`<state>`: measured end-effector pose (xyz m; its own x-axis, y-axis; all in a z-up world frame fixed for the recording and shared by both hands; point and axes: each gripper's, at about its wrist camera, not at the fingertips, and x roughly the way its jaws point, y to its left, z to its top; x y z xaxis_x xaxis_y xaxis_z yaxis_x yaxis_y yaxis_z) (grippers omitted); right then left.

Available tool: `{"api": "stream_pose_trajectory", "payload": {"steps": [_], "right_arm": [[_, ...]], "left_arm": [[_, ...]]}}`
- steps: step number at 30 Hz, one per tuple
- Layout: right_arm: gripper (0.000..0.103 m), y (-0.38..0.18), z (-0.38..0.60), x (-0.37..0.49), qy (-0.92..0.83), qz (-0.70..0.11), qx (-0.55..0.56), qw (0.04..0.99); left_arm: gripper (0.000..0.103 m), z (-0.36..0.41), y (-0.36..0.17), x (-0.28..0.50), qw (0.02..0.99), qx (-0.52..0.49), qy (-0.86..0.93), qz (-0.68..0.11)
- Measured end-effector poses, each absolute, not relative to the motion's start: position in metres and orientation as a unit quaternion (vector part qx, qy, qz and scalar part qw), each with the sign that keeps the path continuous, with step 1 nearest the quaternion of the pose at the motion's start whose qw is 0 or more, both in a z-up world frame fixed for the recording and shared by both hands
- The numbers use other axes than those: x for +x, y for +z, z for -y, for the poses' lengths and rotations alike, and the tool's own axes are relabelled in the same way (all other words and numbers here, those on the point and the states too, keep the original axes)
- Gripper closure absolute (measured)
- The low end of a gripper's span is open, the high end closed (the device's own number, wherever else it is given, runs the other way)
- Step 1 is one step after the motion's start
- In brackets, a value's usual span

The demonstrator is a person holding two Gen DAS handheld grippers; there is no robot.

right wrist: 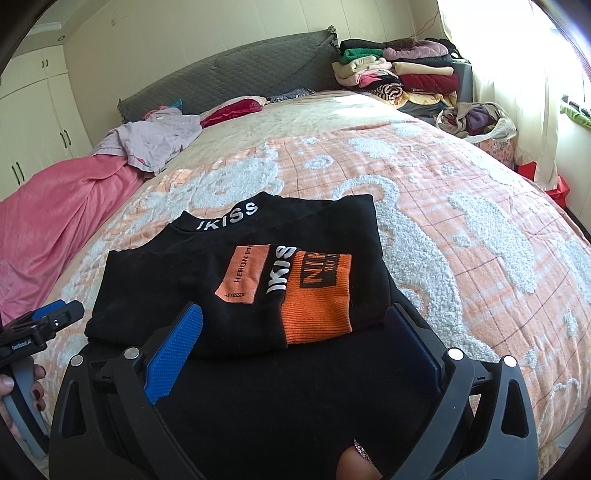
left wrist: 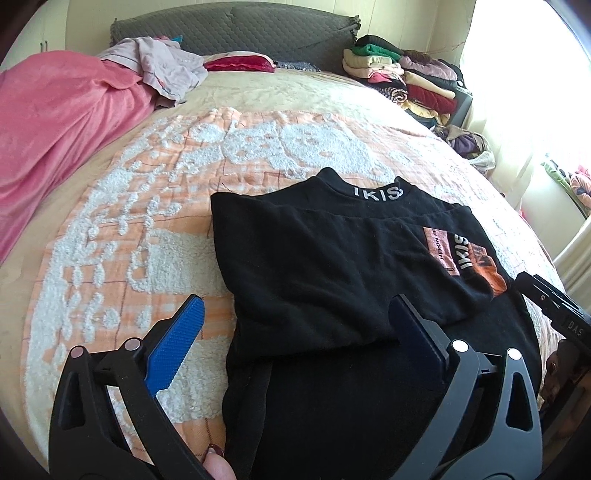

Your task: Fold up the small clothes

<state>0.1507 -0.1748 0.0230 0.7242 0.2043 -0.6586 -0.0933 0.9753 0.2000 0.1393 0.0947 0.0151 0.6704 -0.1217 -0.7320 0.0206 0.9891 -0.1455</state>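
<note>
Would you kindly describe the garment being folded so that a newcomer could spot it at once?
Start at the big bed with its orange and white blanket. Near its front edge, just ahead of both grippers, lies a black top. It alone carries white IKISS lettering on the collar and an orange sleeve cuff folded across it.

One black top [right wrist: 207, 291] lies on one bed [right wrist: 461, 221], and it carries two patches, one pale pink [right wrist: 242, 275] and one bright orange [right wrist: 317, 295]. White lettering appears on it in two places: on the collar [right wrist: 227, 218] and between the patches. Two tools are in view, the left tool [left wrist: 295, 314] and the right tool [right wrist: 295, 325], each with two fingers. One pink blanket [left wrist: 62, 122] lies along the bed's far side, with one crumpled pale garment [left wrist: 166, 70] on it and one red cushion [left wrist: 240, 62] near one grey headboard [left wrist: 258, 33]. One pile of folded clothes [right wrist: 406, 74] stands by the headboard; its pieces are too many to count. One bag of clothes [right wrist: 476, 122] sits beside the bed.
</note>
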Motion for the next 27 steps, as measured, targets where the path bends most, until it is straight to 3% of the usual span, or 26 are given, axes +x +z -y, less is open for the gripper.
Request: {"api": "stream_pose_trajectory", "payload": {"steps": [27], "right_arm": [[0.005,0.054,0.151,0.123,0.103,-0.332,0.047,0.936]], "left_arm": [[0.009,-0.105,0.048,0.111,0.929,-0.071,-0.024,-0.362]]}}
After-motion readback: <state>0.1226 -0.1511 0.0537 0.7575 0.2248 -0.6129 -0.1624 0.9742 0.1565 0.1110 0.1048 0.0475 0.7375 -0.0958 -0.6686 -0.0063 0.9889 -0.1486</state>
